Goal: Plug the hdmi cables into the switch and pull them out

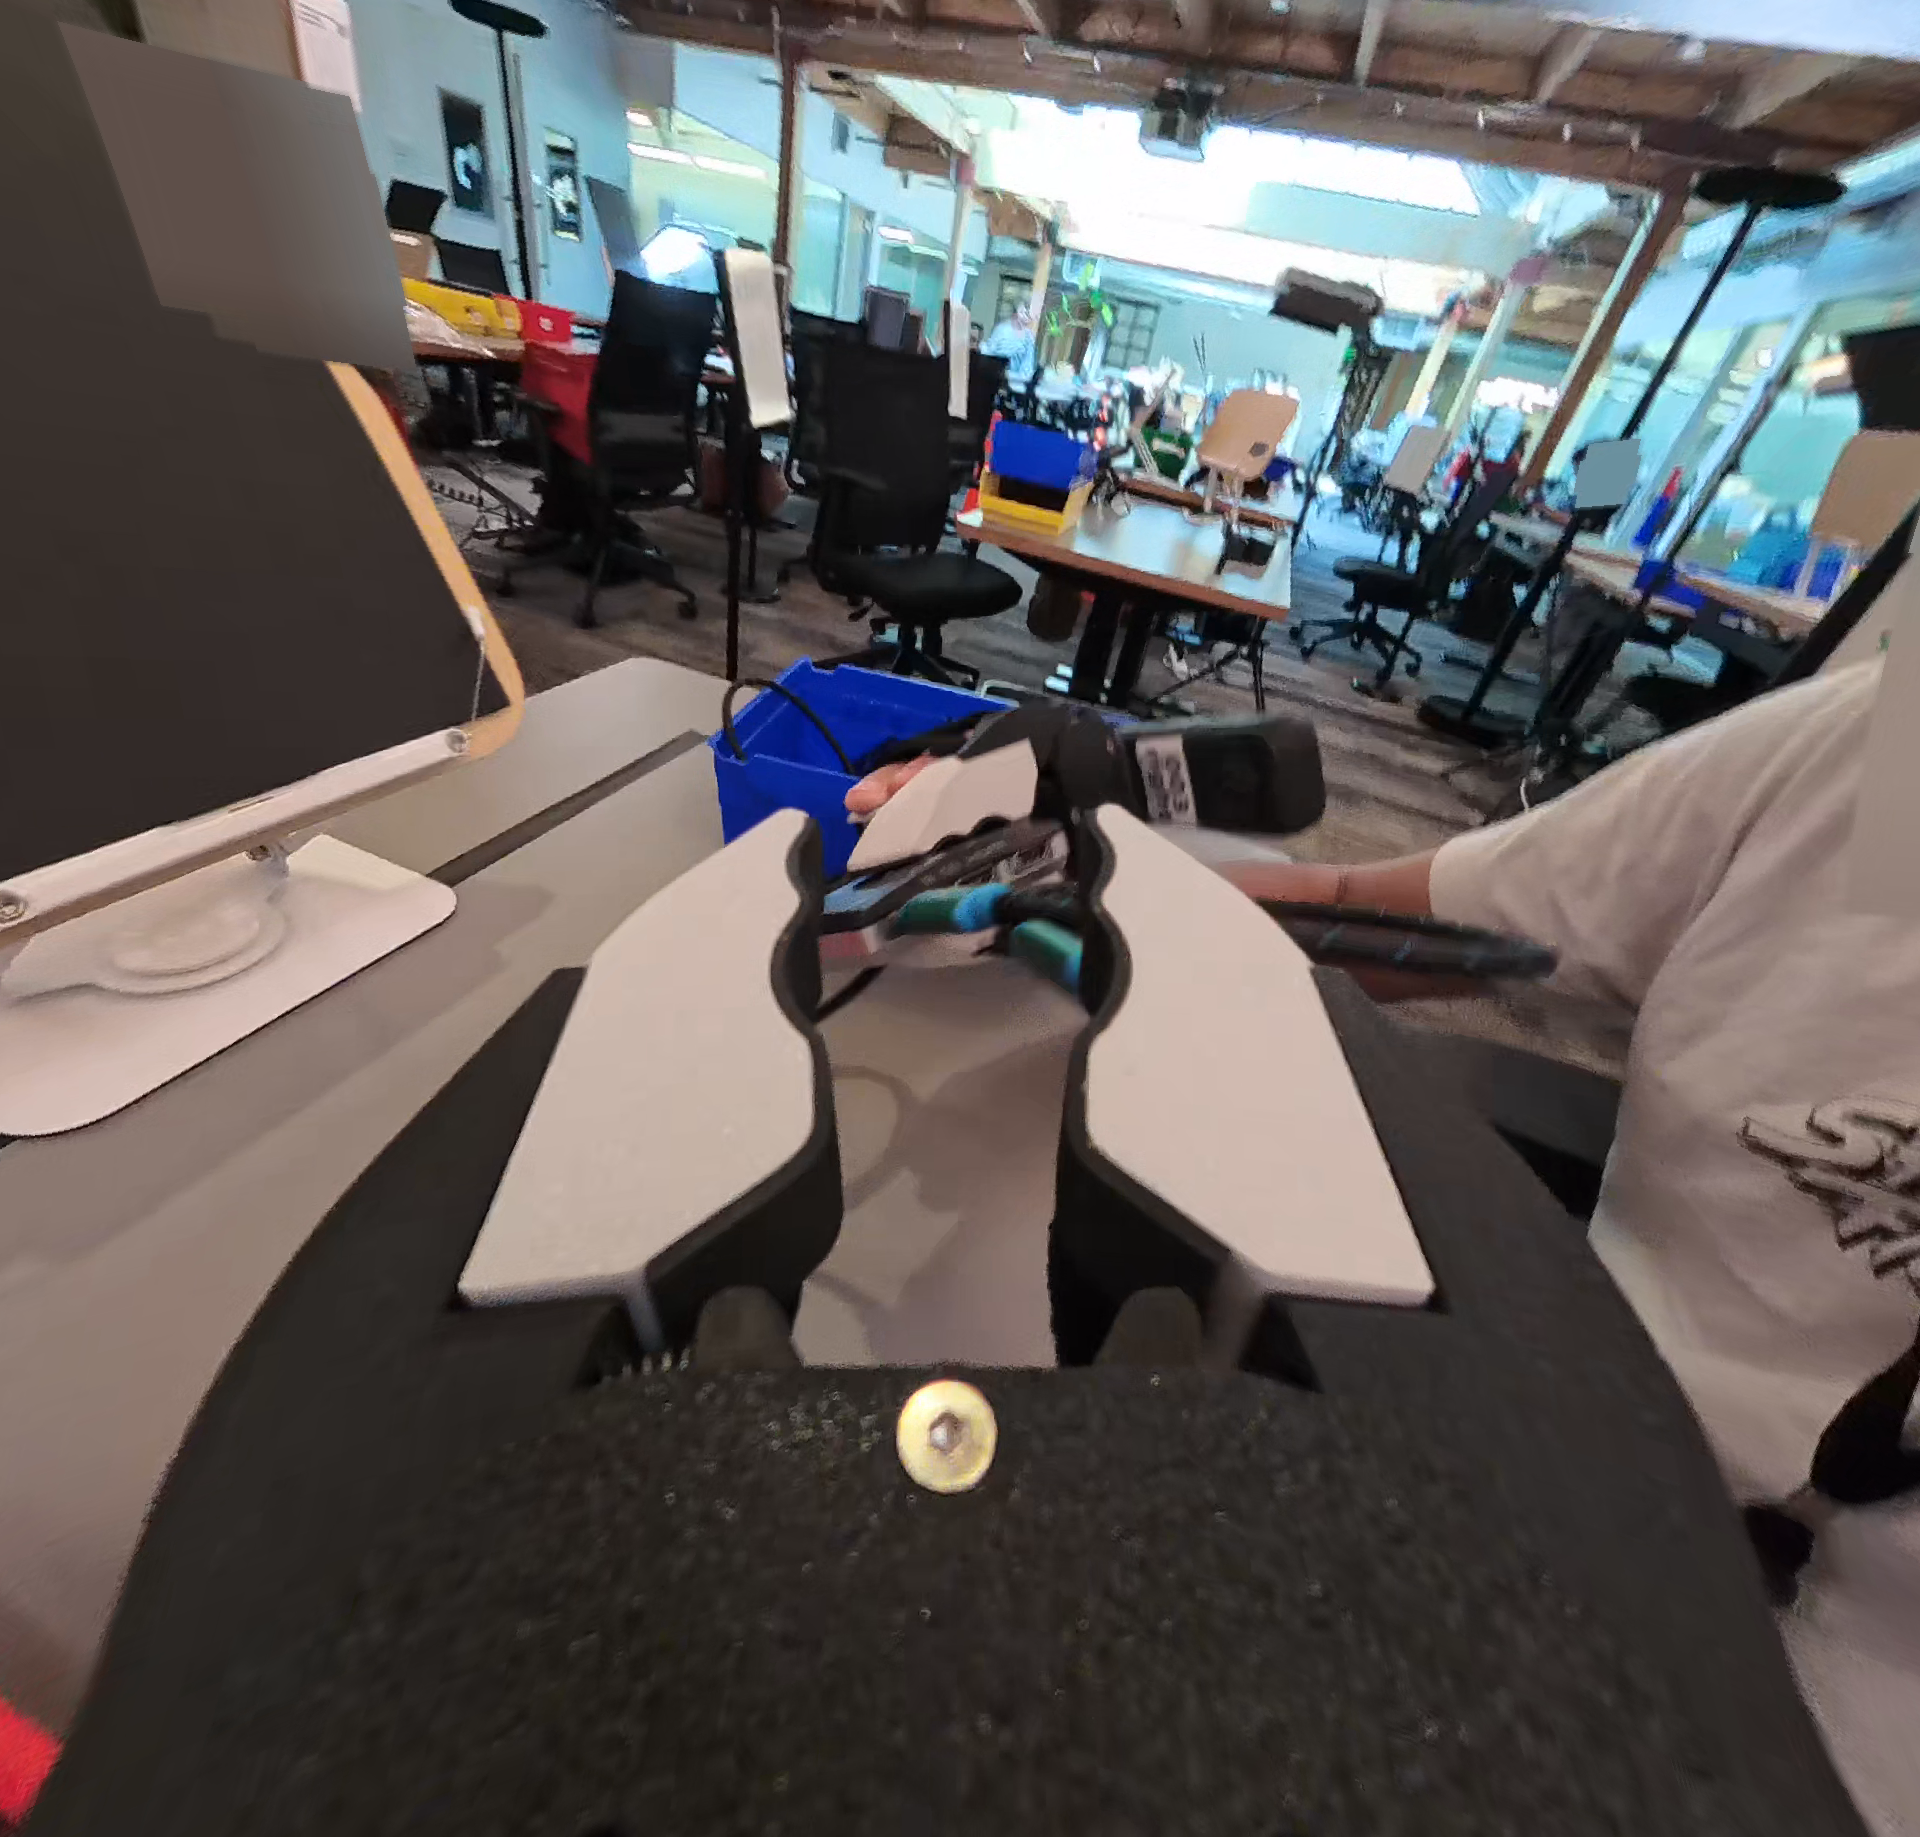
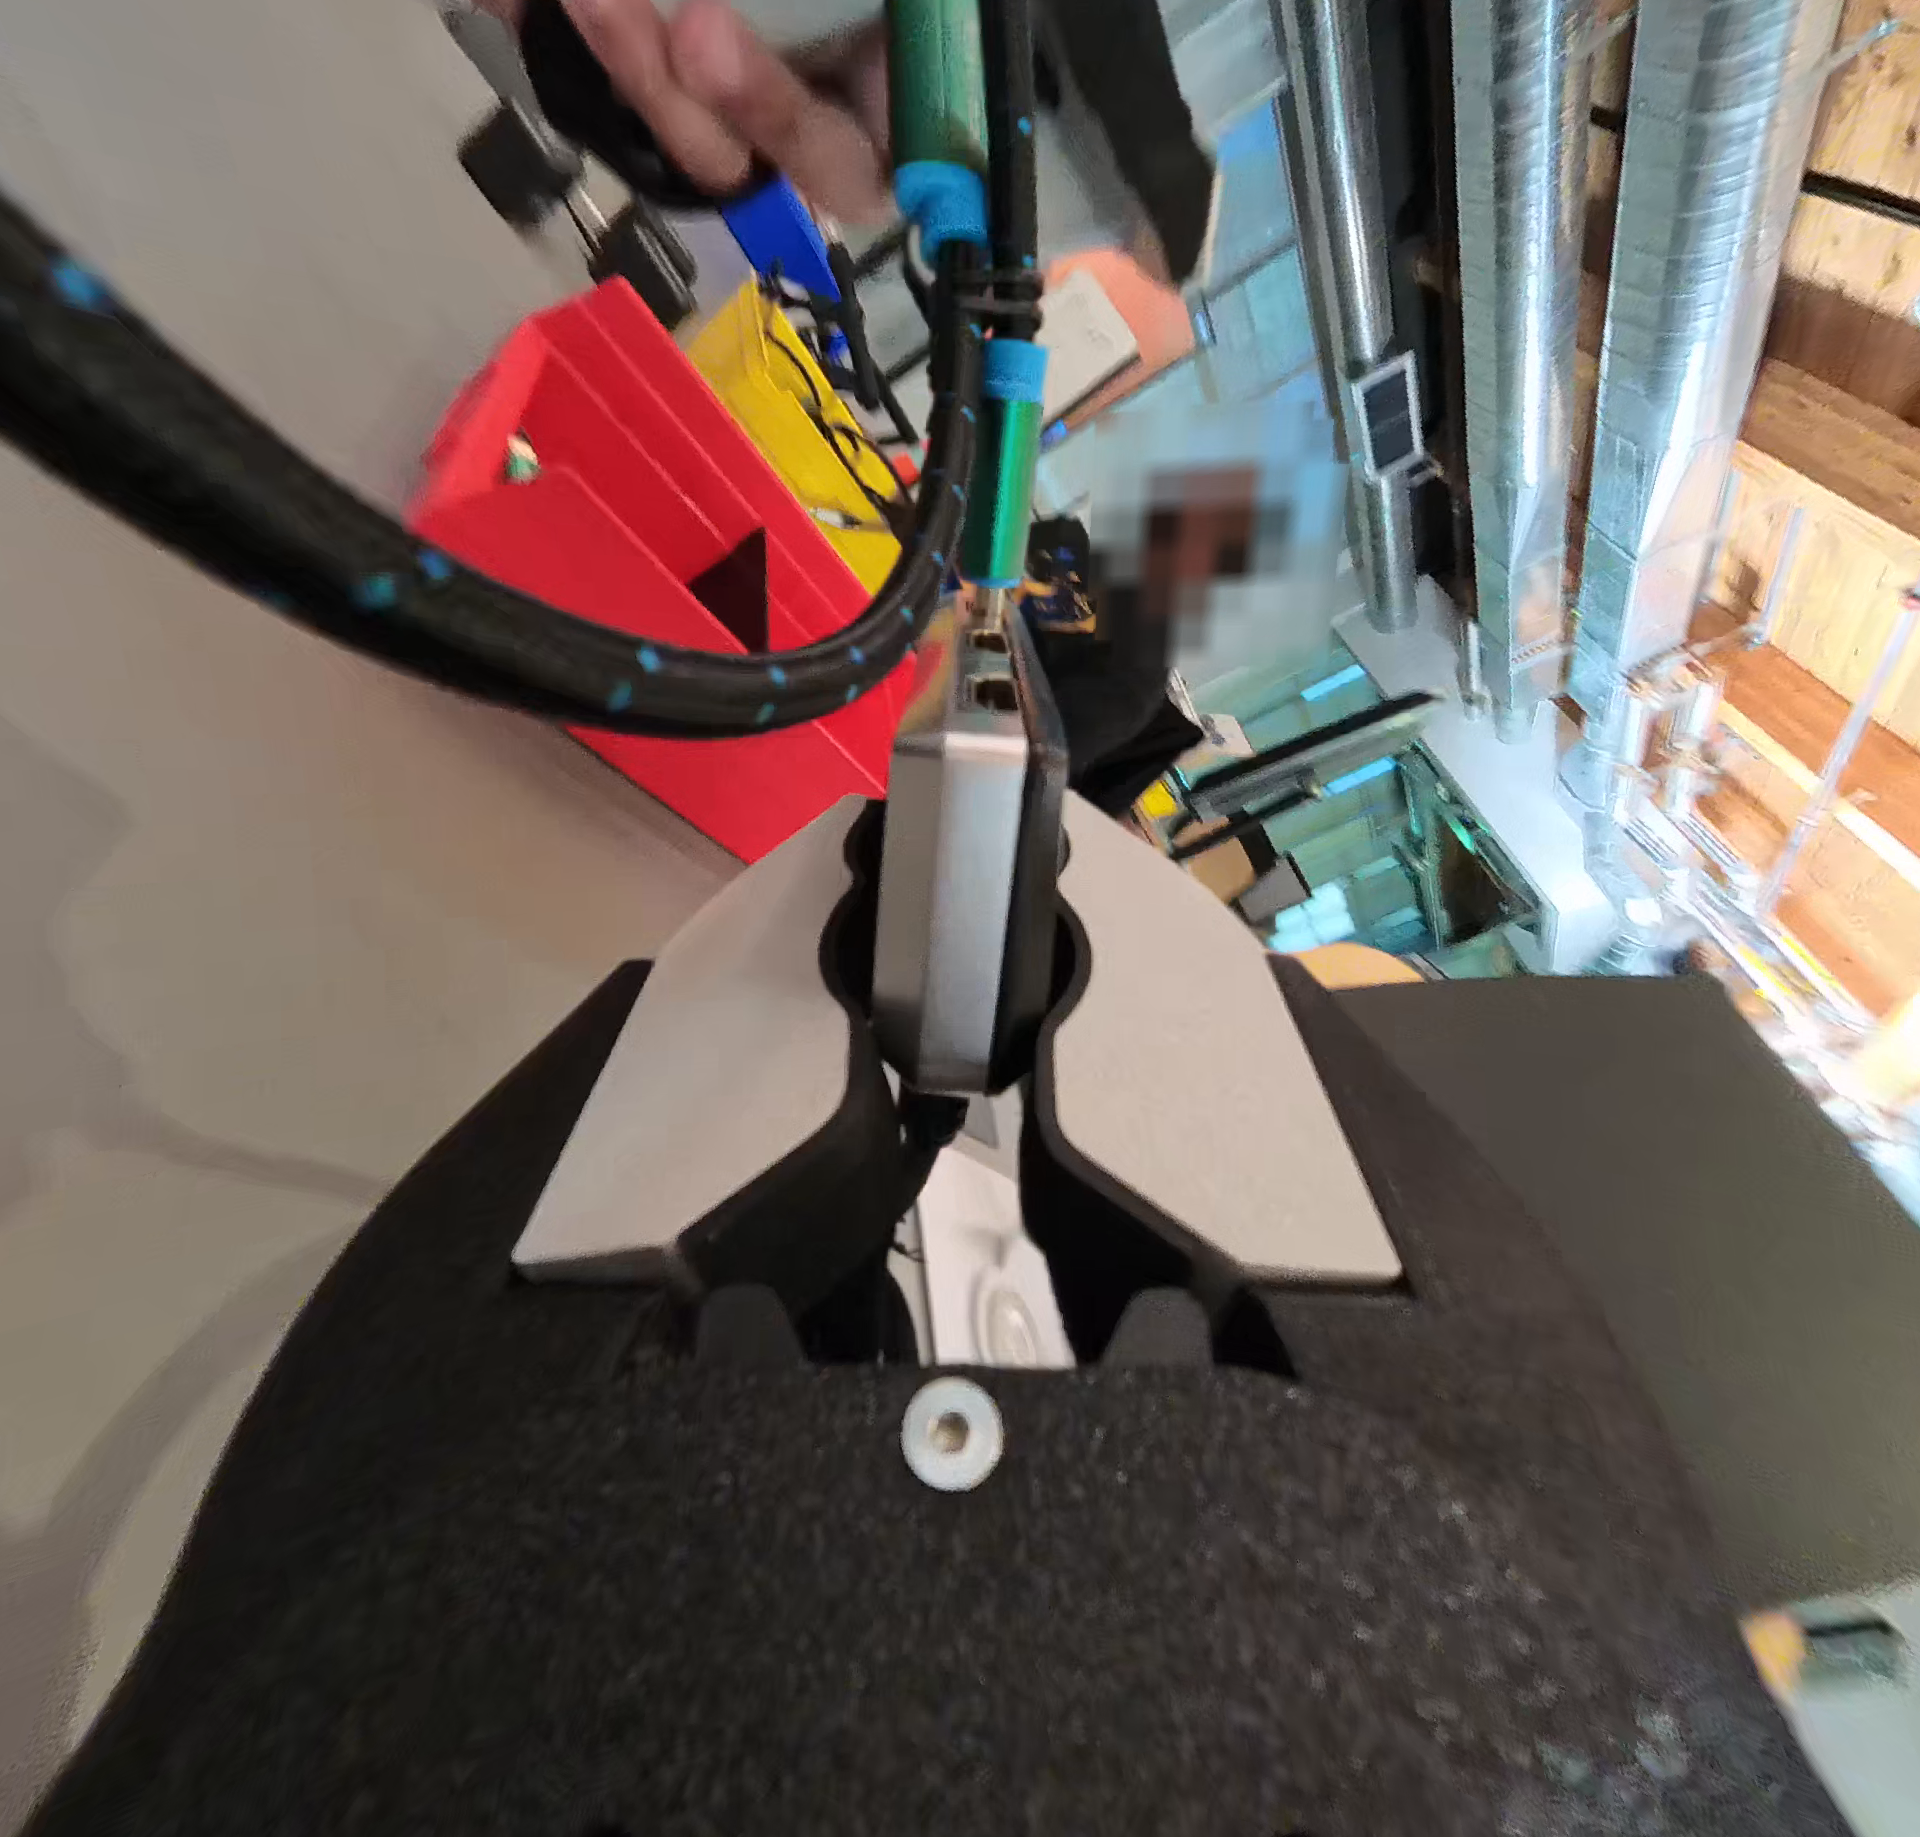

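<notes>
A grey table (image 1: 582, 748) carries a blue bin (image 1: 800, 748). The left gripper (image 1: 951, 883) hangs above it, jaws wide and empty. The right gripper (image 2: 956, 883) clamps the silver switch (image 2: 961, 914), 1 green HDMI plug (image 2: 1003, 483) seated in its far end.

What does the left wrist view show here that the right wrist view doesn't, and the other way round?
Only the left wrist view: the left gripper, open and empty, a blue bin beyond it, and a tablet on a white stand on the table.

Only the right wrist view: the silver switch clamped edge-on, one green plug seated in it beside an empty port, plus red and yellow bins.

Both: the right gripper, green-and-blue HDMI plugs and the braided black cable.
</notes>
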Demonstrator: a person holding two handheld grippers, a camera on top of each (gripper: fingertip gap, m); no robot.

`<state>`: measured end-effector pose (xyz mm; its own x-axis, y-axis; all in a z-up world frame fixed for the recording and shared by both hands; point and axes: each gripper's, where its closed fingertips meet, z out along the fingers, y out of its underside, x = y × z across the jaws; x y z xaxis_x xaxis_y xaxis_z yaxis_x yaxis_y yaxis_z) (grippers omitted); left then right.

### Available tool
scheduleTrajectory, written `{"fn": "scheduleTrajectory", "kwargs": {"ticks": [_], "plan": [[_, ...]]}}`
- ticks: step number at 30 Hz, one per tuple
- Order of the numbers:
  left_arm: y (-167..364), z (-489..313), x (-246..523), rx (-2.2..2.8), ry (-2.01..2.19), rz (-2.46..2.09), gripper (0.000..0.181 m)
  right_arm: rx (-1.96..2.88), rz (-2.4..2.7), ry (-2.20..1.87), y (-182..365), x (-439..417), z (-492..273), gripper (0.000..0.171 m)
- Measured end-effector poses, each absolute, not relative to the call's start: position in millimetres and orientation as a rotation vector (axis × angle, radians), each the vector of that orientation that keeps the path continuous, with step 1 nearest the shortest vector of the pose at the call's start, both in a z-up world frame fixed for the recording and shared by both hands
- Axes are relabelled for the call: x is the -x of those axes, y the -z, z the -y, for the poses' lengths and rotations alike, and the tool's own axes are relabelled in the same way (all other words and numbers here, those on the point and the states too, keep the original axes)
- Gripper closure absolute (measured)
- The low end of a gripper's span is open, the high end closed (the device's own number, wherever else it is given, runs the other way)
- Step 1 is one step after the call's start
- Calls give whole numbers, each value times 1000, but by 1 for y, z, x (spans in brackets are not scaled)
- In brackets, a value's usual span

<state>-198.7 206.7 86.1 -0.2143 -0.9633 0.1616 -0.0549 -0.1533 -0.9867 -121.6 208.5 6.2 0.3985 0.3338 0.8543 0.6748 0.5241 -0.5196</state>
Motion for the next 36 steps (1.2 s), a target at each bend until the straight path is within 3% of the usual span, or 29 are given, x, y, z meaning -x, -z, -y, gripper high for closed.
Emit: {"fn": "scheduleTrajectory", "kwargs": {"ticks": [5, 8, 14, 22, 28, 31, 33, 36], "plan": [[-26, -190, 173, 1126, 1196, -1608, 132, 1026, 1211, -102, -14, 146, -183, 144], [-24, -176, 160, 986, 1172, -1616, 135, 1021, 1208, -273, -16, 158, -173, 145], [-29, -156, 150, 830, 1147, -1599, 158, 1012, 1177, -463, -21, 161, -166, 145], [-18, -165, 140, 836, 925, -1624, 161, 1102, 1171, -607, -5, 156, -178, 144], [-24, -201, 141, 862, 631, -1572, 161, 1457, 993, -409, 8, 88, -217, 130], [-24, -227, 142, 879, 456, -1521, 161, 1539, 750, -386, -14, 38, -208, 133], [-21, -237, 138, 858, 358, -1507, 161, 1548, 660, -315, -39, 16, -194, 144], [-15, -242, 127, 831, 278, -1482, 161, 1615, 673, -99, -66, -7, -166, 135]]}}
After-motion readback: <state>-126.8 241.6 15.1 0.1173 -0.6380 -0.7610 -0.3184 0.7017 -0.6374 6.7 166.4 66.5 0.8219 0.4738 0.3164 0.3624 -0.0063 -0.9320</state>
